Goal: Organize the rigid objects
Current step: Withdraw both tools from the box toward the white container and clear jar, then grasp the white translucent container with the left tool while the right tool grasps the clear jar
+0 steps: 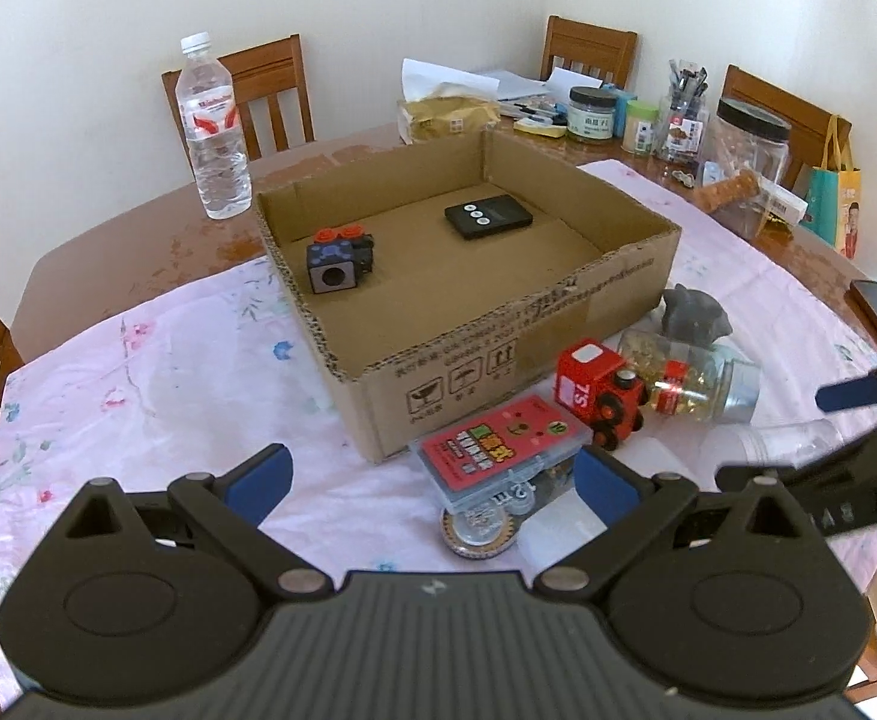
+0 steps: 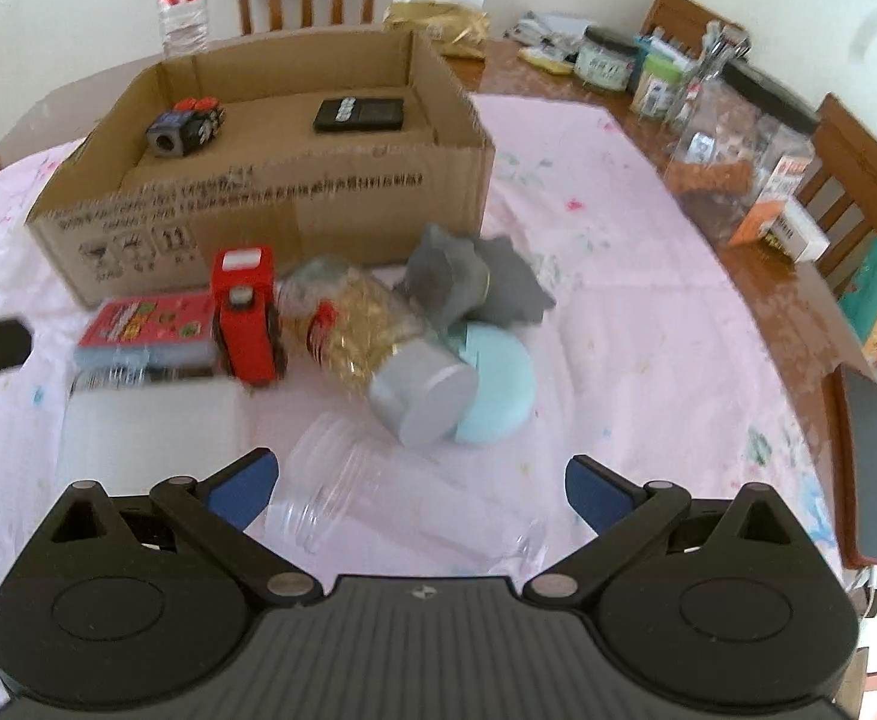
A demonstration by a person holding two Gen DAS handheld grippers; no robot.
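An open cardboard box holds a small toy block with red wheels and a black remote. In front of it lie a red card case, a red toy train, a jar of gold bits with a silver lid, a grey figure, a pale blue disc and a clear plastic jar. My left gripper is open above the card case. My right gripper is open over the clear jar.
A water bottle stands behind the box. Jars, a pen holder and papers crowd the far right of the table. A dark phone lies at the right table edge. Wooden chairs ring the table. Pink cloth lies bare right of the pile.
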